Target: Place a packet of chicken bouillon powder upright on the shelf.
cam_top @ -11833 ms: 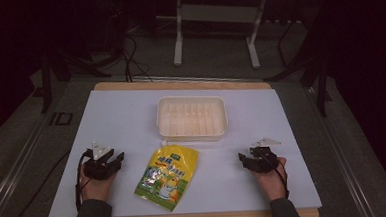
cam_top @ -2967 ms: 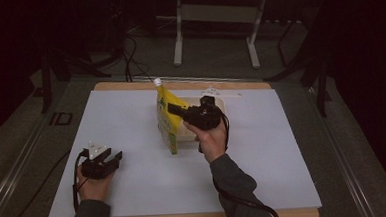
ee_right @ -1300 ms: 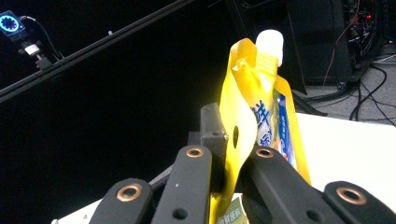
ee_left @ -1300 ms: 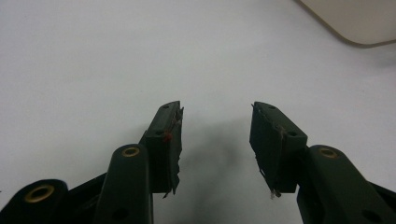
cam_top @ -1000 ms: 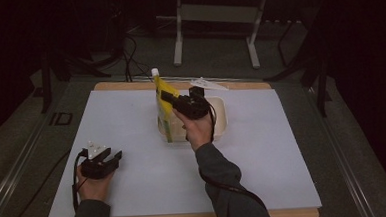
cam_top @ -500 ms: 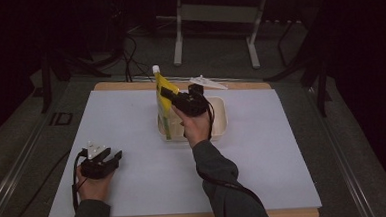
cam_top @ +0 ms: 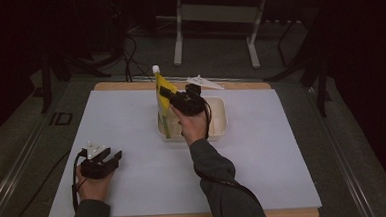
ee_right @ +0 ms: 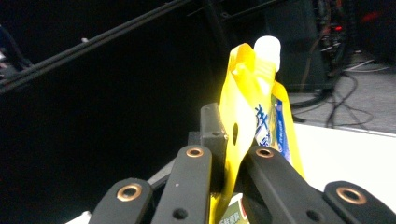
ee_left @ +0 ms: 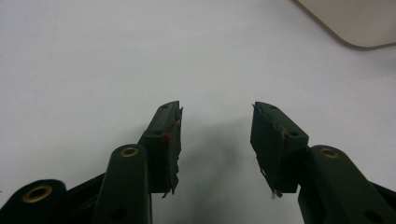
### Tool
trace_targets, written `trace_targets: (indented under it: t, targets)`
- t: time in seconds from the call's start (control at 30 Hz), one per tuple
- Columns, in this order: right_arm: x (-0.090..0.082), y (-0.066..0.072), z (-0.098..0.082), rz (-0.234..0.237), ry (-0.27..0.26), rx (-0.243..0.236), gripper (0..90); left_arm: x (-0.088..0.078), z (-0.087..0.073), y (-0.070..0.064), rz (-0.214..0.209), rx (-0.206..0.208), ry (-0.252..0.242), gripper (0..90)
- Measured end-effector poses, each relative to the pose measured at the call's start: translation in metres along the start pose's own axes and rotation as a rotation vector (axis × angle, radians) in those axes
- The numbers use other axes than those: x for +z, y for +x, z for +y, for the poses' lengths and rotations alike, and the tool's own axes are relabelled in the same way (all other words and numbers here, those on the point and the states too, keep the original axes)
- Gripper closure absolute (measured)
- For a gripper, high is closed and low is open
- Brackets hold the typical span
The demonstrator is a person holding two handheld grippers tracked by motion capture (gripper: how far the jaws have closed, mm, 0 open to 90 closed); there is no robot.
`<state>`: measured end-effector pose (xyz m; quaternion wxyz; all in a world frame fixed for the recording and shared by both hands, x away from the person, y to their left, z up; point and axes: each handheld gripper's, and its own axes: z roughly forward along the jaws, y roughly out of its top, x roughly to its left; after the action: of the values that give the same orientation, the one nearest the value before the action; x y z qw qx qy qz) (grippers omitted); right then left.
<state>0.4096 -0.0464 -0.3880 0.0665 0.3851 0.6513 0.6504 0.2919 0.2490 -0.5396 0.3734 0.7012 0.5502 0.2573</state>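
Yellow white-capped pouch (ee_right: 247,107) upright, pinched in right gripper (ee_right: 229,163); left gripper (ee_left: 215,140) wide.

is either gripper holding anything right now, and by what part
The right gripper is shut on the yellow pouch, pinching its upper edge just below the white cap. The left gripper holds nothing, jaws open.

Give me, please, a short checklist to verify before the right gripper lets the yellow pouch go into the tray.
1. Grip: the right gripper is shut on the yellow pouch near its top. Ok.
2. Pouch attitude: upright, white cap on top. Ok.
3. Pouch over the tray: its lower end is at the tray's left part. Ok.
4. Pouch bottom resting on the tray floor: cannot tell.
5. Left gripper: open, holding nothing, resting on the white table apart from the tray. Ok.
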Motion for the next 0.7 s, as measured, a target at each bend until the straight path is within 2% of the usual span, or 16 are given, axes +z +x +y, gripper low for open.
trace_targets:
  t: [0.27, 0.3, 0.5, 0.6, 0.7]
  targets:
    - [0.004, -0.007, -0.002, -0.025, -0.007, 0.014, 90.0, 0.000, 0.000, 0.000, 0.000, -0.002, -0.001, 52.2]
    - [0.005, -0.009, -0.003, -0.041, -0.009, 0.012, 90.0, 0.000, 0.000, 0.000, -0.001, -0.004, -0.001, 52.2]
    - [0.006, -0.011, -0.004, -0.046, -0.013, 0.014, 90.0, 0.000, 0.000, 0.001, 0.000, -0.004, 0.000, 52.2]
    - [0.006, -0.013, -0.006, -0.062, -0.028, 0.014, 90.0, 0.000, 0.000, 0.000, 0.001, -0.002, 0.000, 52.2]
    - [0.008, -0.015, -0.007, -0.079, -0.017, 0.014, 90.0, 0.000, 0.000, 0.000, 0.000, -0.006, -0.001, 52.2]
